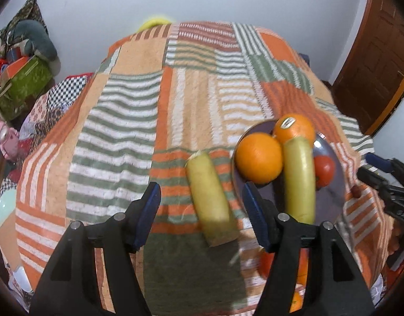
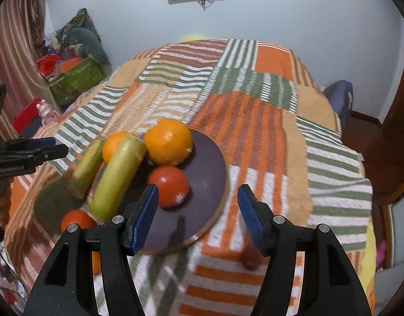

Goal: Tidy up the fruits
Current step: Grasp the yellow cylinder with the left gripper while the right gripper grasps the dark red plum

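A dark round plate [image 2: 212, 173] lies on the striped blanket and holds two oranges [image 2: 168, 142] [image 2: 115, 148], a red tomato [image 2: 169, 185] and a pale green squash [image 2: 117, 177]. A second squash [image 1: 211, 200] lies on the blanket left of the plate [image 1: 330, 197]. Another tomato [image 2: 76, 221] sits on the blanket near the plate's front left. My left gripper [image 1: 202, 216] is open and empty, above the loose squash. My right gripper [image 2: 198, 218] is open and empty over the plate's near edge, just short of the tomato on it.
The striped blanket [image 1: 138, 121] covers the bed. A green box with clutter [image 1: 23, 84] and a pink toy [image 1: 4, 137] sit at the left. A wooden door [image 1: 373, 73] stands at the right. A small brownish object [image 2: 250, 260] lies on the blanket near my right finger.
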Demonstrator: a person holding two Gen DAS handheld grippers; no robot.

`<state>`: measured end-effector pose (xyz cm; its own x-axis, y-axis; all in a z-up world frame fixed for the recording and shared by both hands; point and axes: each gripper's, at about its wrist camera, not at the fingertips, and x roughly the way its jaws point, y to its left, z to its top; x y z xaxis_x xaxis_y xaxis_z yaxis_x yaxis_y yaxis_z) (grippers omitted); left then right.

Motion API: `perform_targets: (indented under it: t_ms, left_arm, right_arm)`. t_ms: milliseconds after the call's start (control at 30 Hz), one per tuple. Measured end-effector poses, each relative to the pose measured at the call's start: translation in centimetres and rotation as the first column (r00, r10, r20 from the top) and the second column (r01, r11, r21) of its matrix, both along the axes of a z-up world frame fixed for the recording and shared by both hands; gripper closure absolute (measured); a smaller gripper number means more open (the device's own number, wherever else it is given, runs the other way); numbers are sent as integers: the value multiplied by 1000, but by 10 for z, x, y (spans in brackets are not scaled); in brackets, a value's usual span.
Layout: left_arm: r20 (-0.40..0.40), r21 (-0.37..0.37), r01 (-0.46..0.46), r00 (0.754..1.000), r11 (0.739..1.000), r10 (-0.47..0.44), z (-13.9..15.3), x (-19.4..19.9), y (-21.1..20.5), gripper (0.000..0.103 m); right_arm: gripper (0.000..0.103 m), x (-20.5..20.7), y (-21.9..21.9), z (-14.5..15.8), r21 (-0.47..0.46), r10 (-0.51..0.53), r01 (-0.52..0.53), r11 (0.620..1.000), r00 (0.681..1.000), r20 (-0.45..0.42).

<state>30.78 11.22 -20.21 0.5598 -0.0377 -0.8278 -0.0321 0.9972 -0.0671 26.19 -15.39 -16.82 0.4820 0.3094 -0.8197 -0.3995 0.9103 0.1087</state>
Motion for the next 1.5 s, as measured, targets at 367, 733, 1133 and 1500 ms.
perform_targets:
  t_ms: [367,733,1133,1500]
  left_arm:
    - [-84,-21,-15,996,1000,13,-44,18,-1,39]
    - [-109,-41,20,994,999,-24,-61,25,-12,57]
    - [-119,-38,92,988,995,-96,-56,-10,-10,61]
    - [-144,-84,27,989,996,-39,-64,6,-4,63]
  right_arm:
    - [44,-18,-41,-19,-44,-84,81,996,994,-64]
    - [50,-22,-49,-29,-21,-97,96,995,991,-96]
    - [75,-19,-56,-45,-29,-117,114,993,984,-135]
    - [84,-17,-50,-46,-30,-116,113,993,985,-126]
